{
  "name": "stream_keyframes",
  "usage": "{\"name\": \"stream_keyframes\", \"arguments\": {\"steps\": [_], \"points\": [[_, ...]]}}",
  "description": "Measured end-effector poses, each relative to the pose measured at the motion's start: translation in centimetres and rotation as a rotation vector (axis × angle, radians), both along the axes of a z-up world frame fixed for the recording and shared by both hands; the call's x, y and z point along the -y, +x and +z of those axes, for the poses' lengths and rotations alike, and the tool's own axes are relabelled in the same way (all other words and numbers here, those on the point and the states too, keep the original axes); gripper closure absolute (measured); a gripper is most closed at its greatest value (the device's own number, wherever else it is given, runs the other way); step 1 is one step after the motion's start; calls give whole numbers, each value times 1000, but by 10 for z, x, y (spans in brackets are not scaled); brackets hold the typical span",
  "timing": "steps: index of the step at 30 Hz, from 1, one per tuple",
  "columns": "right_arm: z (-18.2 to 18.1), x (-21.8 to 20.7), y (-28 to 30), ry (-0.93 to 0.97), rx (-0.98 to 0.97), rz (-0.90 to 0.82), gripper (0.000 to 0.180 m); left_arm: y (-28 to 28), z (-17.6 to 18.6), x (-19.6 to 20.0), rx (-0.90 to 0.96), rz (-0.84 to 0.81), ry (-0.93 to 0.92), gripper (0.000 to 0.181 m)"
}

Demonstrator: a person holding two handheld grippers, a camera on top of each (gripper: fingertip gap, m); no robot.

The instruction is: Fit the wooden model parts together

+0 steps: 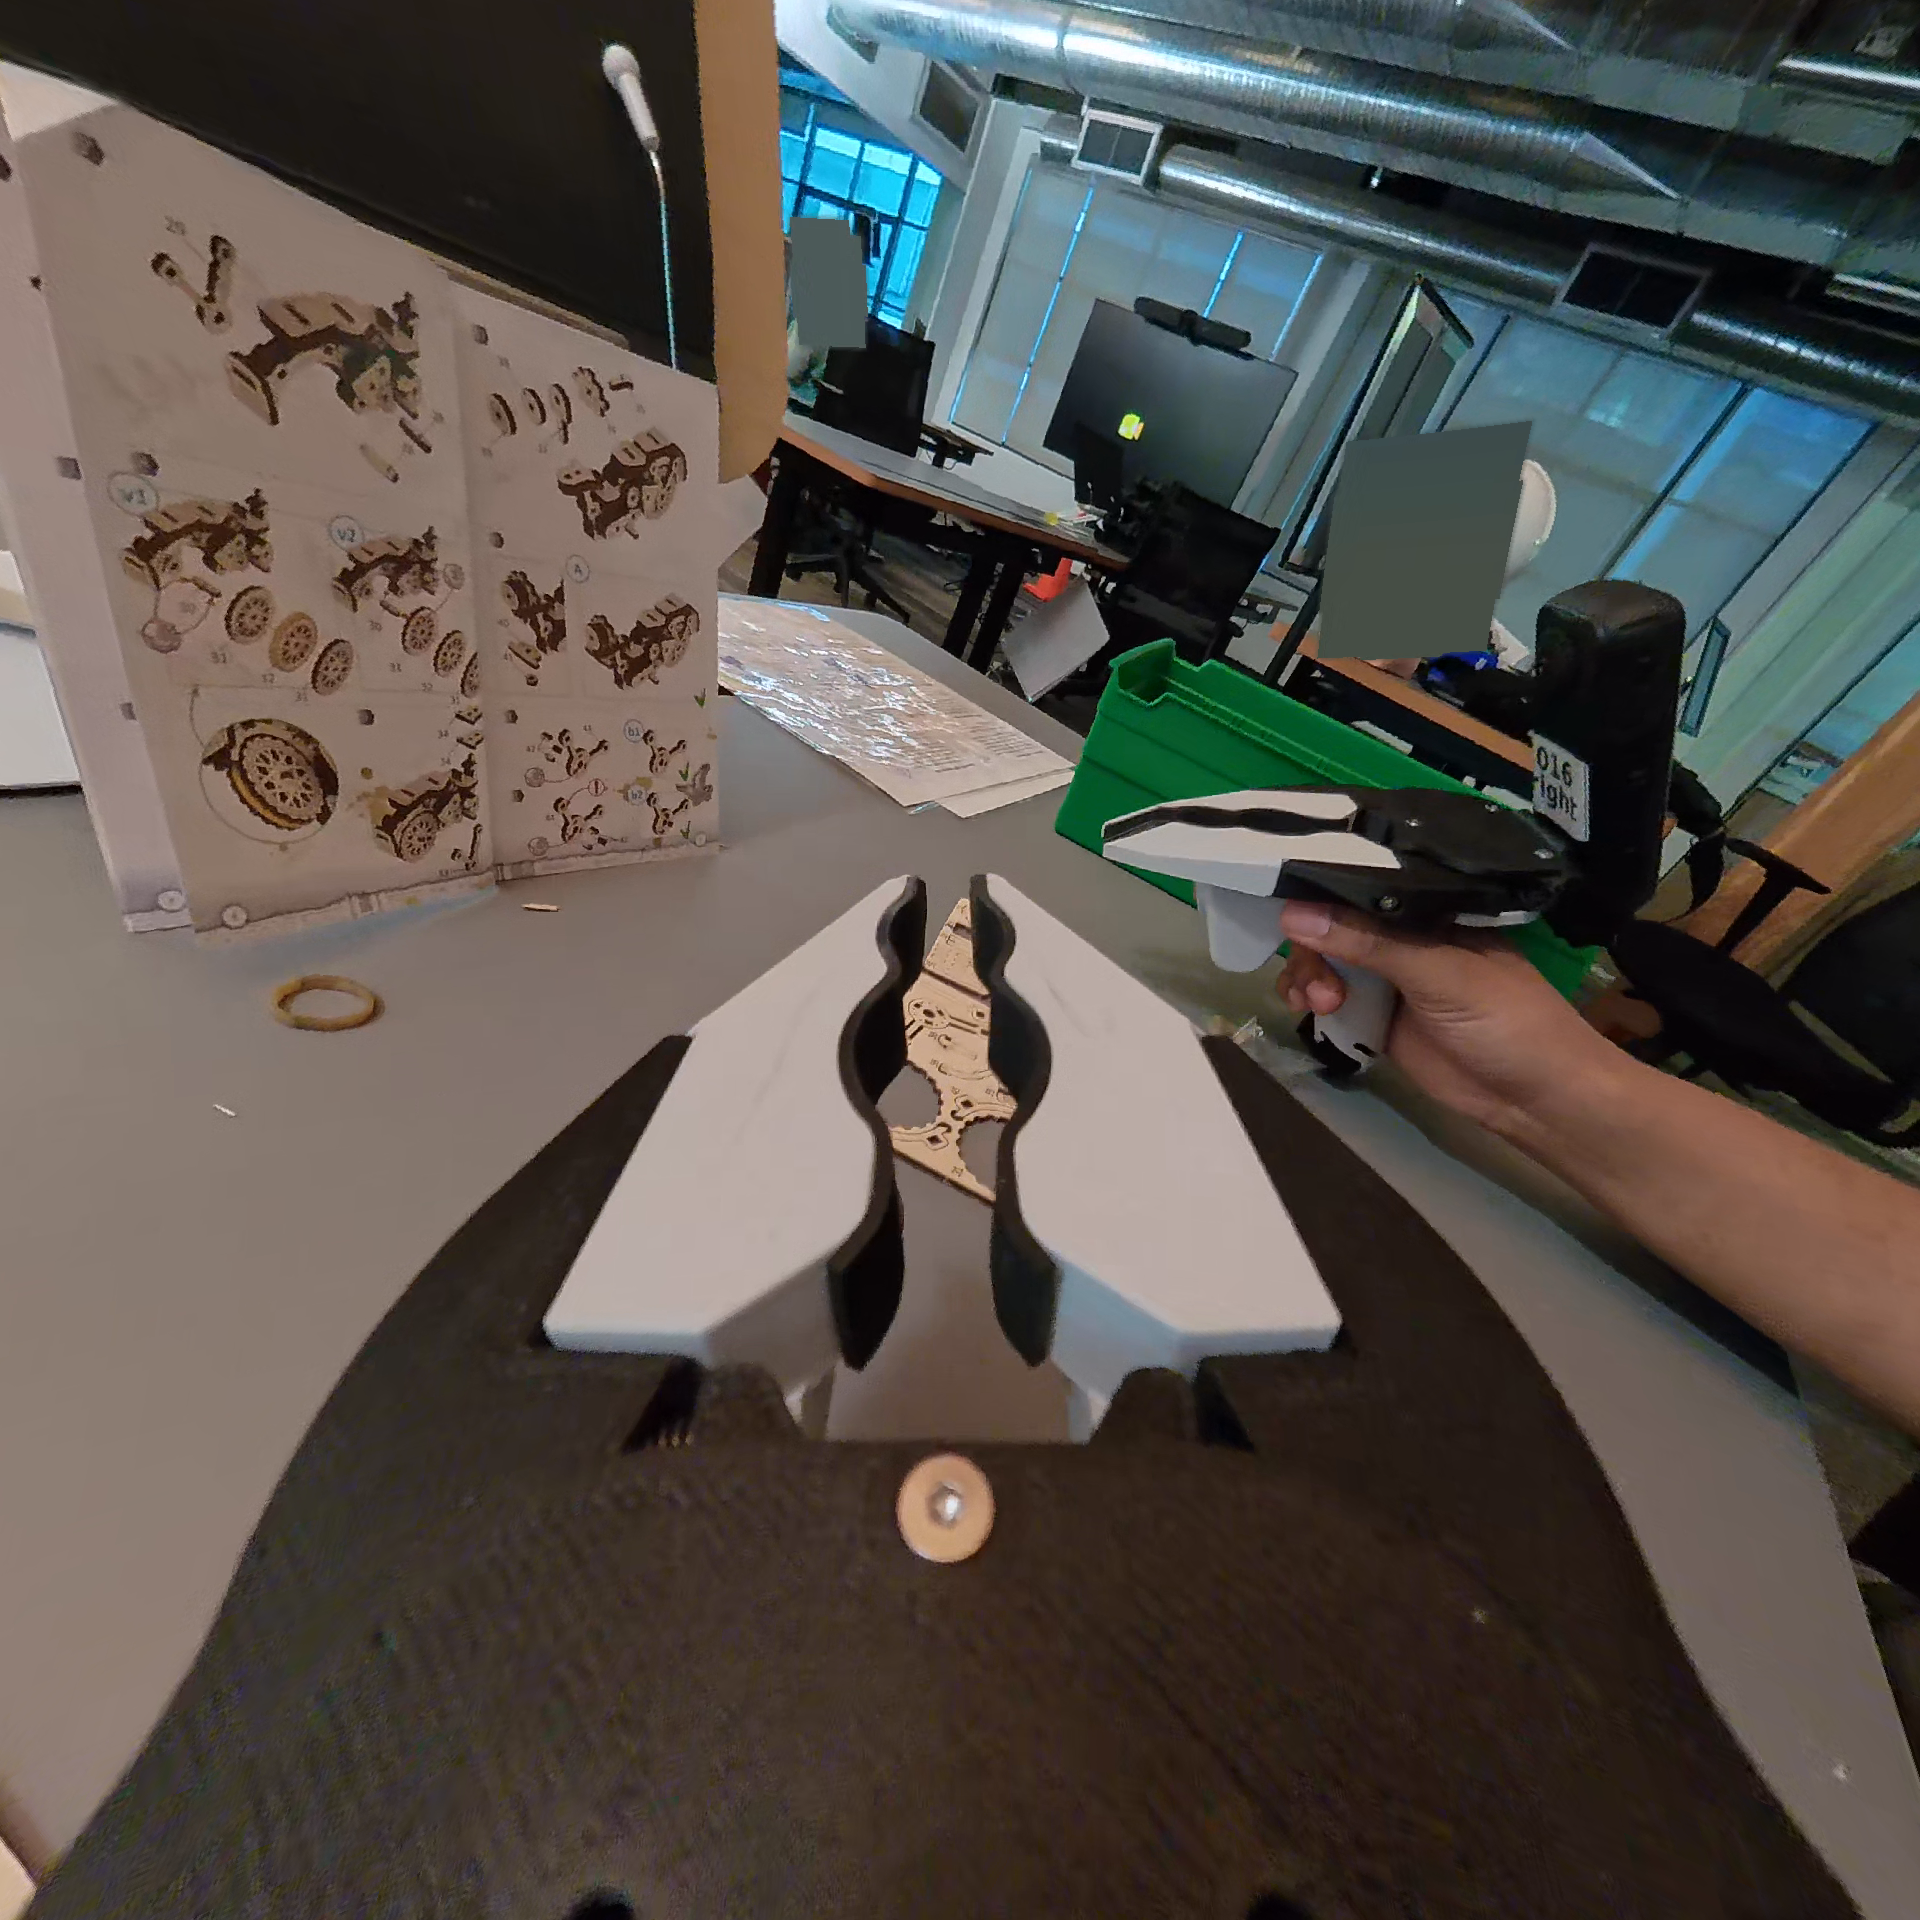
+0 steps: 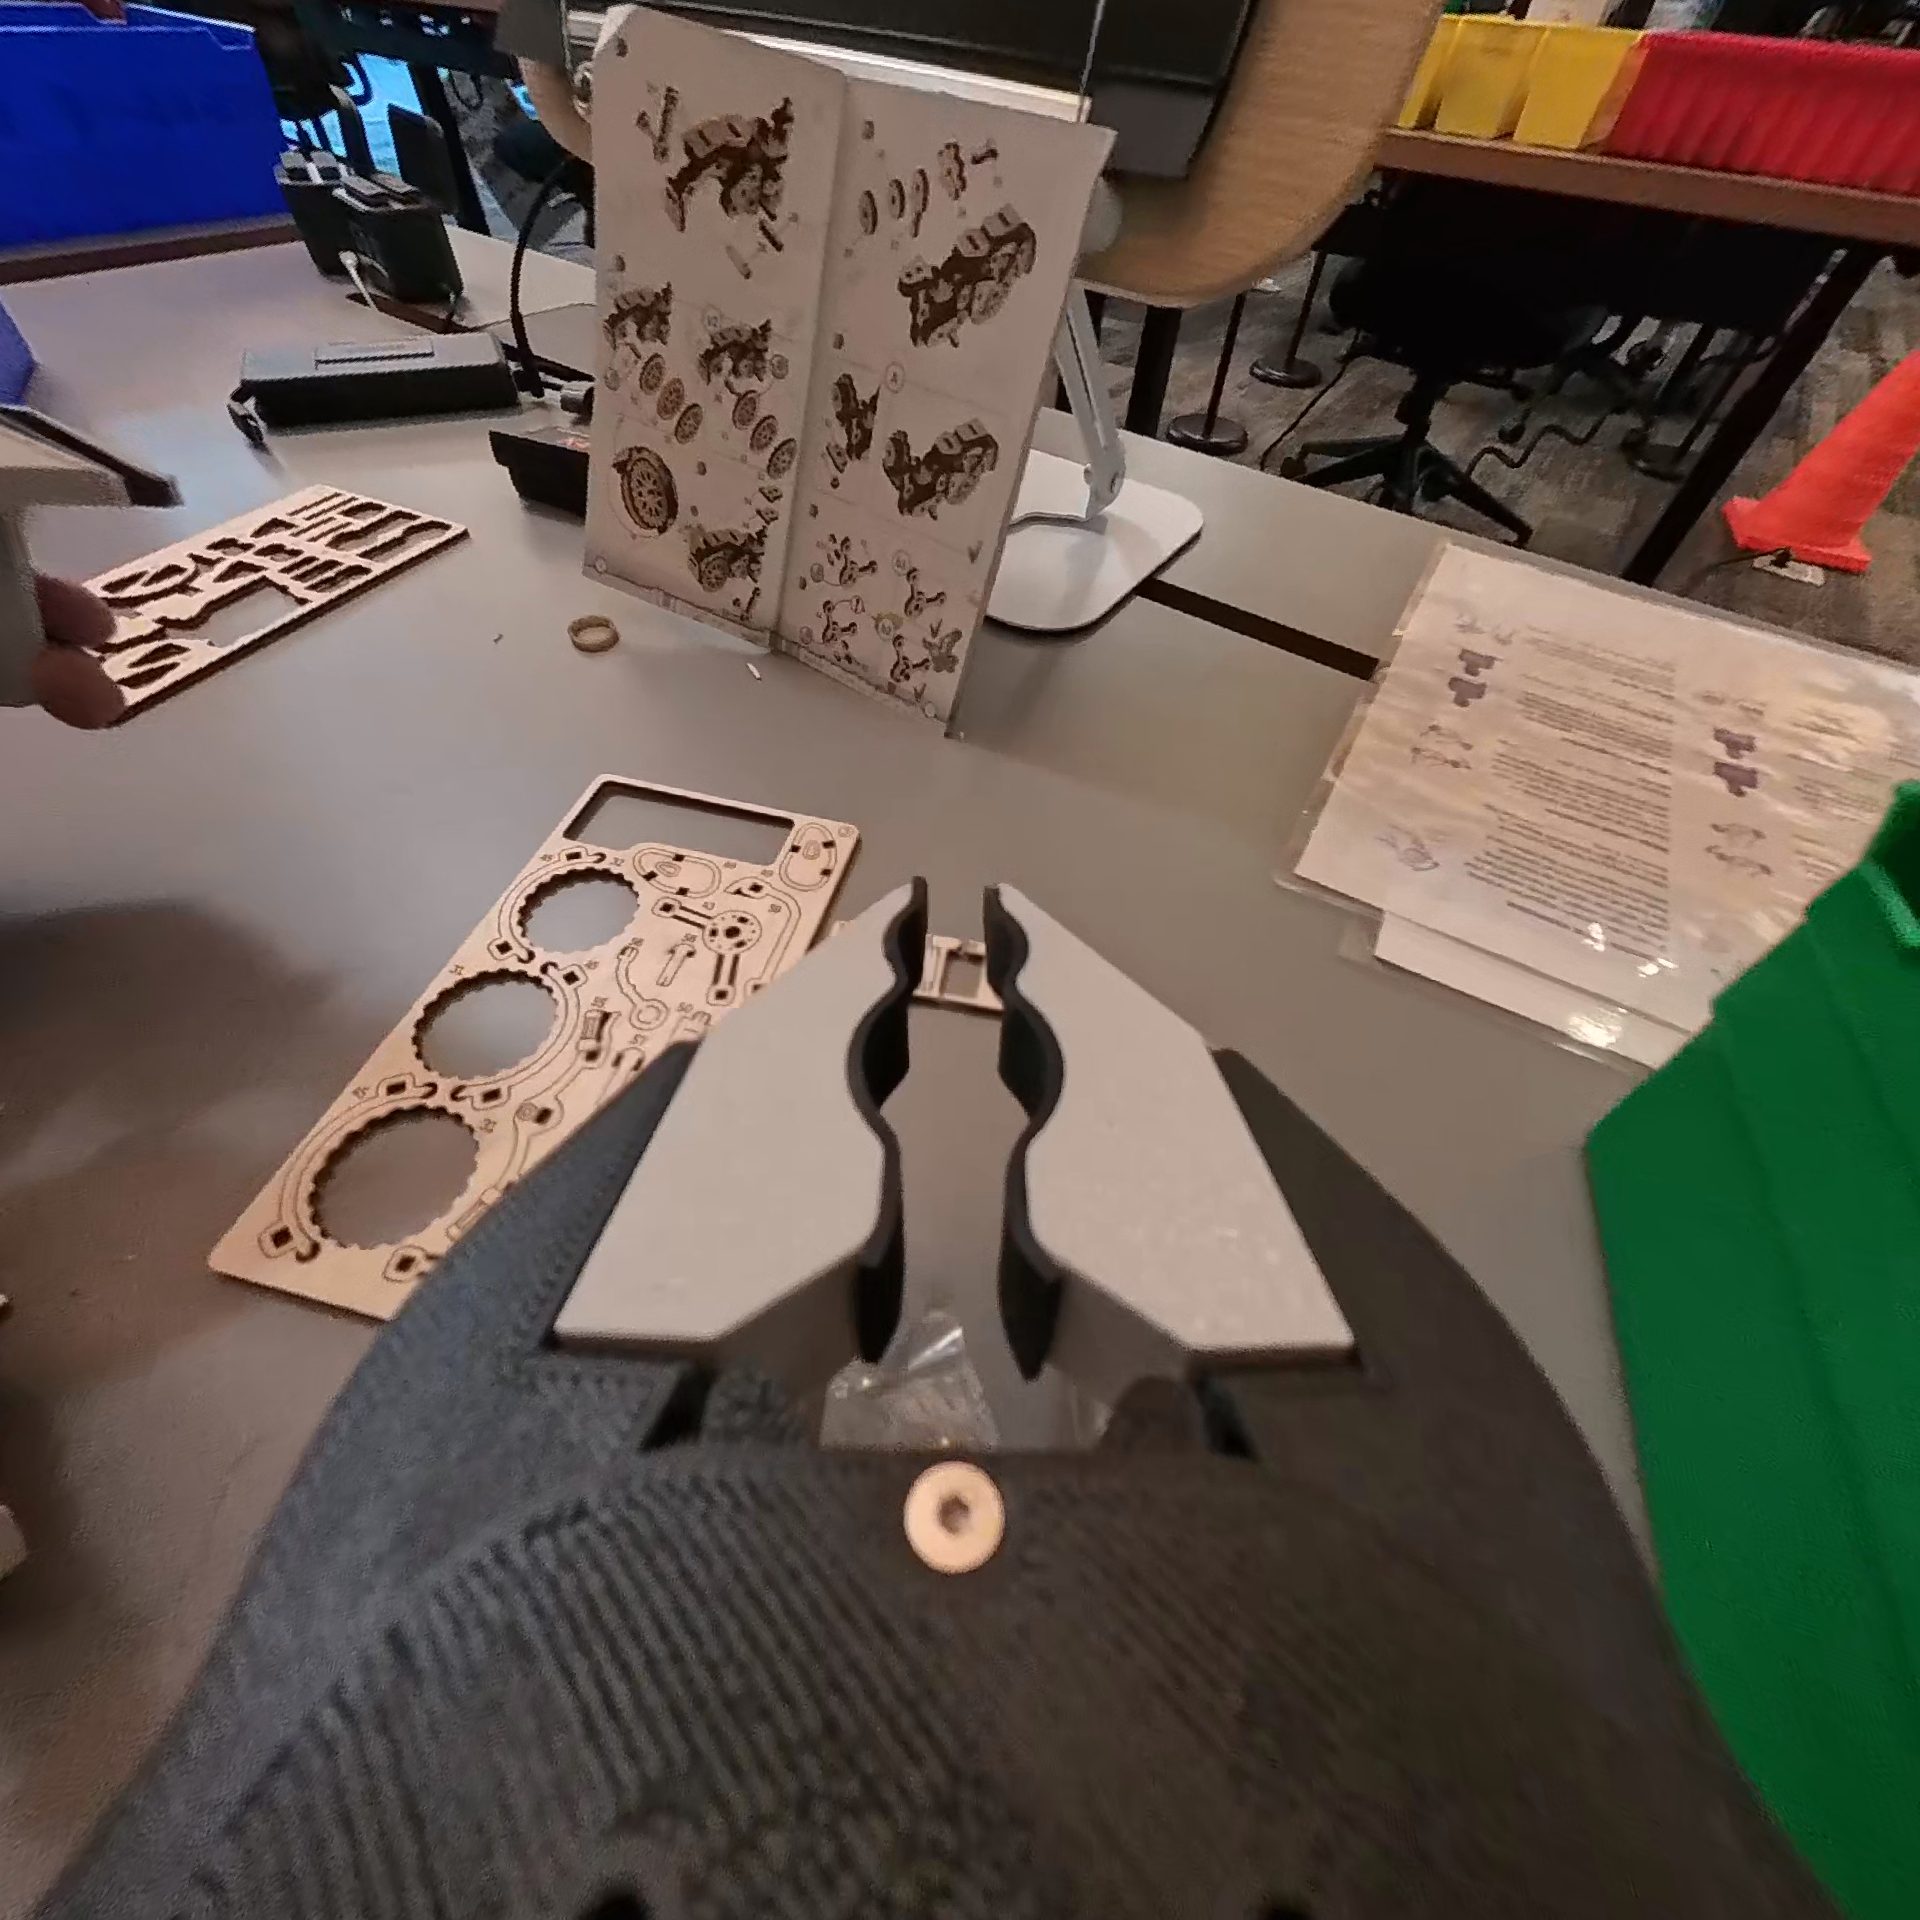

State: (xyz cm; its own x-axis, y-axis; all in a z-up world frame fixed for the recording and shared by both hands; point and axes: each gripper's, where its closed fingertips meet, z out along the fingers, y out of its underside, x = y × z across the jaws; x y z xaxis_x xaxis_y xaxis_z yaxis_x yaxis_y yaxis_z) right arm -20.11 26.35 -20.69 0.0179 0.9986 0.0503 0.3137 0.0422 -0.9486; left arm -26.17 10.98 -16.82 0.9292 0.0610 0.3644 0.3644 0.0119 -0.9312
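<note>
Open-plan office doubling as workshop: exposed silver ducts (image 1: 1351, 114) overhead, glass partition walls, dark monitor (image 1: 1164, 400) on far desk (image 1: 935, 483), rolling office chair (image 2: 1455, 343), coloured storage bins (image 2: 1662, 83) (yellow, red), orange cone (image 2: 1839, 468) on carpet.

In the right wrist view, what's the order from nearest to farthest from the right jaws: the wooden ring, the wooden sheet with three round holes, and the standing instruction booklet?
1. Wooden sheet with three round holes: flat on the table, just left of the right gripper.
2. Wooden ring: farther out, left of centre on the table.
3. Instruction booklet: standing upright at the back, just behind the ring.
</note>
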Motion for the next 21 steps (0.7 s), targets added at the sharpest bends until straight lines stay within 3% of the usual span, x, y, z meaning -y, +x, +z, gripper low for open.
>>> {"name": "stream_keyframes", "arguments": {"steps": [9, 14, 21], "points": [[4, 16, -9, -20, -22, 62, 172, -5, -6, 2, 48, 23, -10, 172], [3, 22, -12, -12, -16, 78, 172, -22, -18, 4, 93, 144, -113, 181], [2, 27, -14, -11, -13, 89, 172, -28, -21, 6, -10, 233, -177, 181]]}}
